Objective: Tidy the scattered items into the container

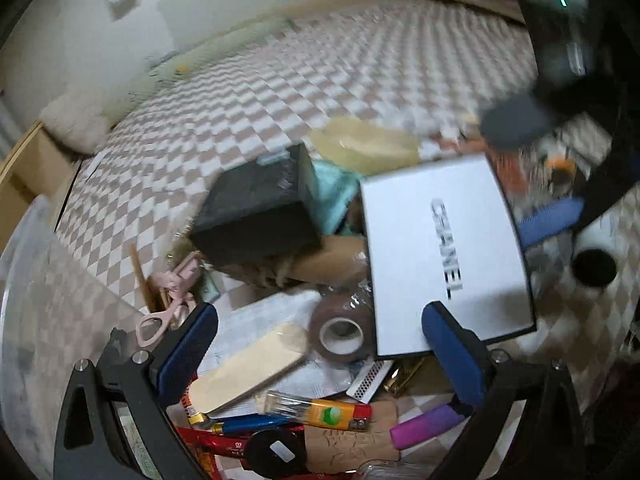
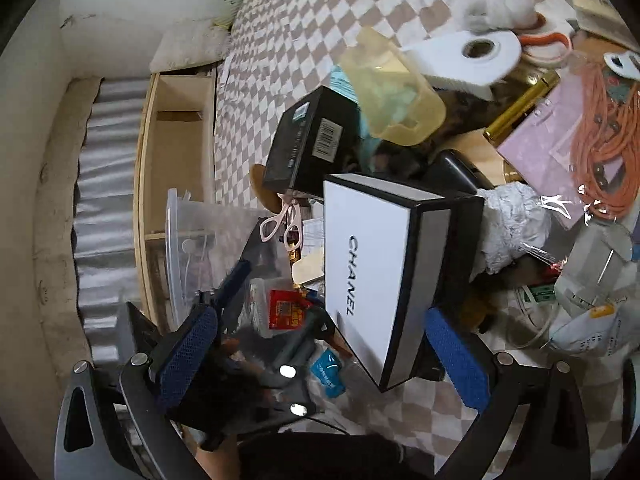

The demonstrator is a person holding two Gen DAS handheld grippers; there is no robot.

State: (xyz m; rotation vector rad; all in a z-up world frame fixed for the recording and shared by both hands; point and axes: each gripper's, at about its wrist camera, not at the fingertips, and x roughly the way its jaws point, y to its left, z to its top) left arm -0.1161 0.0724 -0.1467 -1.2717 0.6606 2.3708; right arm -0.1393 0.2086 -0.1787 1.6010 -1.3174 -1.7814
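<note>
We work over a checkered cloth (image 1: 280,80) that lies bare toward the wall, while the near part is crowded with loose things. At the left edge of the cloth a clear plastic container (image 2: 200,236) stands beside a wooden shelf (image 2: 176,168).

The left wrist view is smeared by motion, so small items near its lower rim are hard to read, and what lies under the boxes is hidden. The person's hand shows only partly at the bottom of the right wrist view.

Our left gripper (image 1: 320,352) is spread wide with nothing between its blue pads; a brown tape roll (image 1: 340,334) and a pale flat block (image 1: 248,372) lie in the gap below it. Our right gripper (image 2: 320,360) is also spread and empty, and the near corner of the white box (image 2: 368,264) reaches between its fingers without touching either. A black box (image 2: 308,144) sits just beyond, with pink scissors (image 2: 282,220) beside it.
</note>
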